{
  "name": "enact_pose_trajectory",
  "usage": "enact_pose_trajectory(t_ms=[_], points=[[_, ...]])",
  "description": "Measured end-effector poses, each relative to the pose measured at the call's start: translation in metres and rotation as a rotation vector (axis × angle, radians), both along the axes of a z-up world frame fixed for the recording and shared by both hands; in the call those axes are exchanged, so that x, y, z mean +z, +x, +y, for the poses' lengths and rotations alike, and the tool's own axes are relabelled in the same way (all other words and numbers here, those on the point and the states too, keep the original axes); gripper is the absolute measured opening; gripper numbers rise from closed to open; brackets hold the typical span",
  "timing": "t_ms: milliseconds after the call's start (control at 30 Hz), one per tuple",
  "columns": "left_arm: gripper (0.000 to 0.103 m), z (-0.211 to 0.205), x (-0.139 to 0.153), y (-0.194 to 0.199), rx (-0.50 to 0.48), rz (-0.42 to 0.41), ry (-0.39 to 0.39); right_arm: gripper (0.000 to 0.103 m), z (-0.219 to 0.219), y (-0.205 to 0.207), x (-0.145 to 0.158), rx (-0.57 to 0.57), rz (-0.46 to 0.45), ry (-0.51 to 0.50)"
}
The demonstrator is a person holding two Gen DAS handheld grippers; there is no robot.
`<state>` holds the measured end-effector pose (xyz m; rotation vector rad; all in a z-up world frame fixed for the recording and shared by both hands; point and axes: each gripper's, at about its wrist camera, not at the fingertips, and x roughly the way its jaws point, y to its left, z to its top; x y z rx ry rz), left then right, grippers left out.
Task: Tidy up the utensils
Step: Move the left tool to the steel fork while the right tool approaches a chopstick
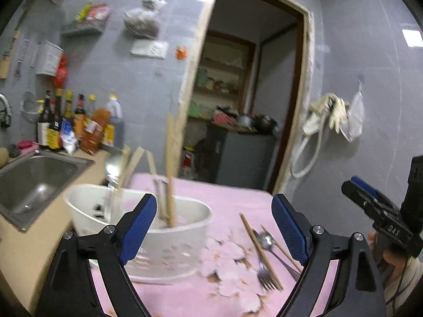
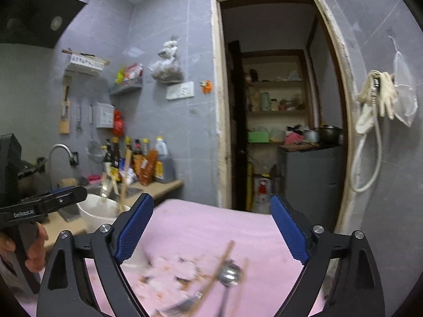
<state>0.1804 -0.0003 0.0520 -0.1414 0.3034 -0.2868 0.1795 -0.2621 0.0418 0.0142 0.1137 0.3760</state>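
A white perforated utensil holder (image 1: 169, 248) stands on the pink cloth (image 1: 224, 195), with a spoon (image 1: 112, 169) and several chopsticks (image 1: 169, 174) upright in it. My left gripper (image 1: 214, 227) is open and empty, just in front of the holder. On the cloth to its right lie a spoon (image 1: 265, 240), a fork (image 1: 265, 277) and chopsticks (image 1: 260, 248). My right gripper (image 2: 211, 227) is open and empty above that spoon (image 2: 230, 273), fork (image 2: 179, 306) and chopsticks (image 2: 219, 269). The holder also shows at the left in the right wrist view (image 2: 97, 211).
A steel sink (image 1: 34, 179) is set in the counter at left, with several sauce bottles (image 1: 79, 124) behind it. An open doorway (image 1: 246, 105) lies beyond the table. Gloves and a hose (image 1: 327, 116) hang on the right wall. The right gripper's body (image 1: 383, 211) shows at far right.
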Motion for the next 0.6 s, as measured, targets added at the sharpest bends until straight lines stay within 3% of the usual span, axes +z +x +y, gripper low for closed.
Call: enact_pose_trajectory(t_ms=[300,600], points=[[0.085,-0.057,-0.040,0.035,-0.119,0.193,0.111,0.092,-0.043,0.008,-0.028,-0.064,0.137,-0.031],[0.082,-0.096,-0.077,0.077,-0.198,0.408,0.205,0.091,-0.059,0.039,-0.065,-0.050,0.381,-0.071]])
